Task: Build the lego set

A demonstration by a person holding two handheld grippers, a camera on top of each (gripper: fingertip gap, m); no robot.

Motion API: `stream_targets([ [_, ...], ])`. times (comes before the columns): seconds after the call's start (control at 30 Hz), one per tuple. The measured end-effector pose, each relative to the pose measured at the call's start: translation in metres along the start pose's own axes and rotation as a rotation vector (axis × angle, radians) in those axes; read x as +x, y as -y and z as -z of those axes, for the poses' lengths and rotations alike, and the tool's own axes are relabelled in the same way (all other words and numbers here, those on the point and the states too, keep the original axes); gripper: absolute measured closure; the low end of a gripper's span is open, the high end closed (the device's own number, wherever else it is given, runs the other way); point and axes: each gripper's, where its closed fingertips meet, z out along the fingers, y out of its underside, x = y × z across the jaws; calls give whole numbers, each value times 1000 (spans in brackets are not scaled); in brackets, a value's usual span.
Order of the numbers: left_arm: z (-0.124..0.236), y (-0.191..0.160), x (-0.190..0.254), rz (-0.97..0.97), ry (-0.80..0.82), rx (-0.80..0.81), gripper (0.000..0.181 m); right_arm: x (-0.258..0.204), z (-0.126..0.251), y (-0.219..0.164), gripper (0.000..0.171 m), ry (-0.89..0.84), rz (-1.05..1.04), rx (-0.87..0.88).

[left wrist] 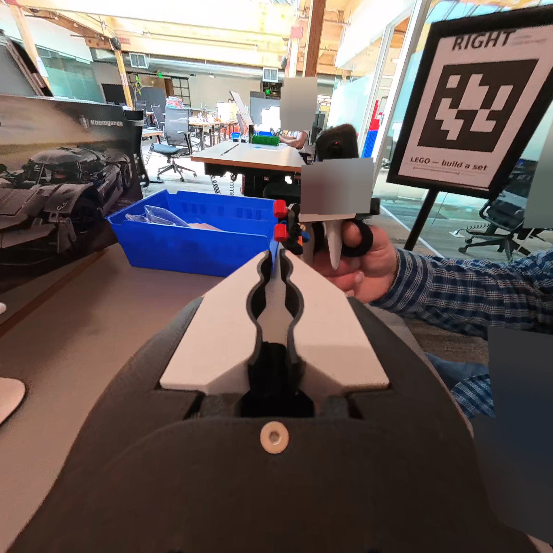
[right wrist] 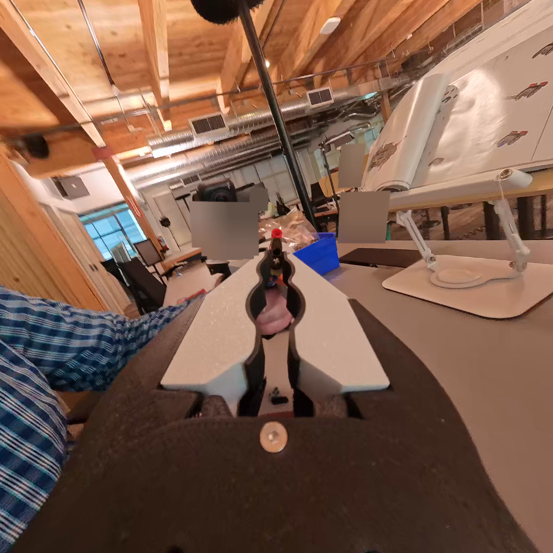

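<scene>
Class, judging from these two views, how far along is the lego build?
Done: a small lego piece with two red caps is assembled. In hand: the right claw grips it, with the left claw closed just below. Left: unopened part bags remain in the blue bin.

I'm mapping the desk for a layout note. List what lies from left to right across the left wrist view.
Car picture box → blue bin → small lego assembly with red caps → hand holding the right claw → framed sign on its stand.
</scene>
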Motion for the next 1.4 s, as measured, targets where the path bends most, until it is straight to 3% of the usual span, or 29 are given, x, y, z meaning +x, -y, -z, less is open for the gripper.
stream_targets([
  [0.23, -11, 15, -21, 61, -16, 73, 178, 27, -3, 17, 167, 6, -95, 93],
  [0.57, -9, 28, -30, 164, -62, 182, 163, 39, -9, 21, 167, 49, -172, 140],
  [0.7, -10, 27, -32, 196, -43, 211, 174, 38, -11, 17, 167, 96, -217, 132],
  [0.87, -12, 24, -39, 193, 30, 193, 175, 45, -12, 15, 163, 24, -184, 109],
  [0.9, -13, 25, -40, 189, 46, 190, 175, 47, -11, 16, 151, -3, -167, 107],
  [1.0, -14, 26, -46, 185, 119, 175, 175, 53, -3, 20, 144, -162, 31, 72],
  [1.17, -23, 21, -46, 126, 228, 89, 175, 59, -3, 13, 129, -458, 479, -223],
  [1.27, -27, 23, -42, 127, 259, 71, 175, 59, -9, 11, 131, -517, 589, -322],
  [1.33, -27, 24, -43, 115, 289, 57, 175, 59, -11, 11, 144, -541, 628, -350],
  [1.4, -26, 26, -43, 127, 300, 56, 175, 58, -12, 12, 145, -544, 638, -351],
])
